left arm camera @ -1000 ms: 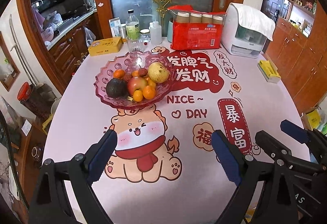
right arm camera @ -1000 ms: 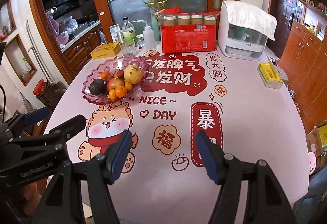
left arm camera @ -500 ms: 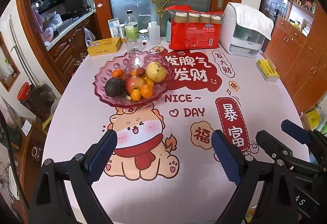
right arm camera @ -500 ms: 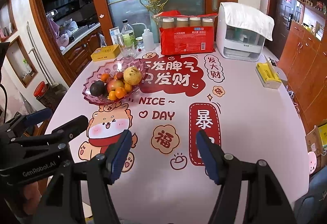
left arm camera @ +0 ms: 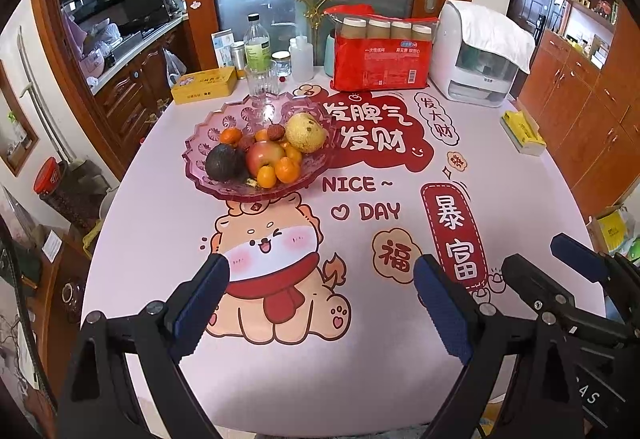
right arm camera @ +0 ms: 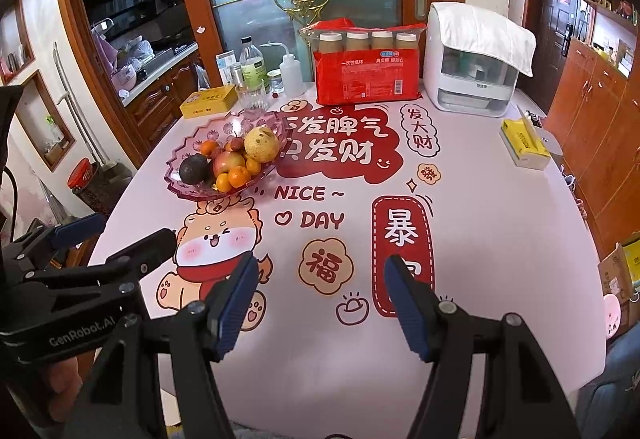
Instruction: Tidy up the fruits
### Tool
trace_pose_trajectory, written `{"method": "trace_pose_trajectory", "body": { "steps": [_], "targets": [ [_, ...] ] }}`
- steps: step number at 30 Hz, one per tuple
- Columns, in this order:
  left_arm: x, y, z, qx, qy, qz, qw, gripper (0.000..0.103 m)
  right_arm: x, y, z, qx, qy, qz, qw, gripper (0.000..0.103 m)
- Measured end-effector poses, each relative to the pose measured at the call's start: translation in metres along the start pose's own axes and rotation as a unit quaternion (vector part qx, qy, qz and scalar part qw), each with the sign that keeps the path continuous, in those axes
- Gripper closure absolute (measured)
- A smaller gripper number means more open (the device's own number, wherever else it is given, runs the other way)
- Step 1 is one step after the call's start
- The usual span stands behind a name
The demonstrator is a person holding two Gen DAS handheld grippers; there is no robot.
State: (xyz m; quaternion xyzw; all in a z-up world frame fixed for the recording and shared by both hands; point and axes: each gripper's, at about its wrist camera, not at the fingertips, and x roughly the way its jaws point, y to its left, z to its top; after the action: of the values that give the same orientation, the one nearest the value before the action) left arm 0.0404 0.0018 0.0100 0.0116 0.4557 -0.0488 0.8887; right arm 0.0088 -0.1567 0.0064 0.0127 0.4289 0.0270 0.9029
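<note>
A pink glass fruit bowl (left arm camera: 208, 127) stands on the far left of the table, also in the right wrist view (right arm camera: 188, 143). It holds a yellow pear (left arm camera: 306, 131), a red apple (left arm camera: 264, 155), a dark avocado (left arm camera: 225, 163), several small oranges (left arm camera: 287, 171) and a red lychee (left arm camera: 275, 133). My left gripper (left arm camera: 320, 295) is open and empty over the near table edge, well short of the bowl. My right gripper (right arm camera: 320, 295) is open and empty, to the right of the left one. The left gripper shows in the right wrist view (right arm camera: 116, 239).
At the table's back stand a red pack of paper cups (left arm camera: 380, 59), a white appliance under a cloth (left arm camera: 476, 63), bottles (left arm camera: 257, 47), a glass (left arm camera: 262, 85) and a yellow tin (left arm camera: 204, 85). A yellow tissue box (left arm camera: 522, 133) lies at the right edge.
Both grippers have drawn back slightly from the table, so the bowl looks a little farther away. Both stay open and empty.
</note>
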Motion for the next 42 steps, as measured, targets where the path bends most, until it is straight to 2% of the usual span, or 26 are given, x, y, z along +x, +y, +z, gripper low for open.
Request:
{"method": "trace_pose_trajectory", "body": {
  "steps": [15, 42],
  "targets": [
    [-0.001, 0.002, -0.007, -0.003, 0.010, 0.001, 0.9999, 0.010, -0.003, 0.007, -0.013, 0.000, 0.003, 0.004, 1.000, 0.037],
    [0.000, 0.003, -0.013, -0.004, 0.015, 0.002, 0.9999, 0.010, -0.002, 0.008, -0.015, 0.004, 0.006, 0.005, 1.000, 0.037]
  ]
}}
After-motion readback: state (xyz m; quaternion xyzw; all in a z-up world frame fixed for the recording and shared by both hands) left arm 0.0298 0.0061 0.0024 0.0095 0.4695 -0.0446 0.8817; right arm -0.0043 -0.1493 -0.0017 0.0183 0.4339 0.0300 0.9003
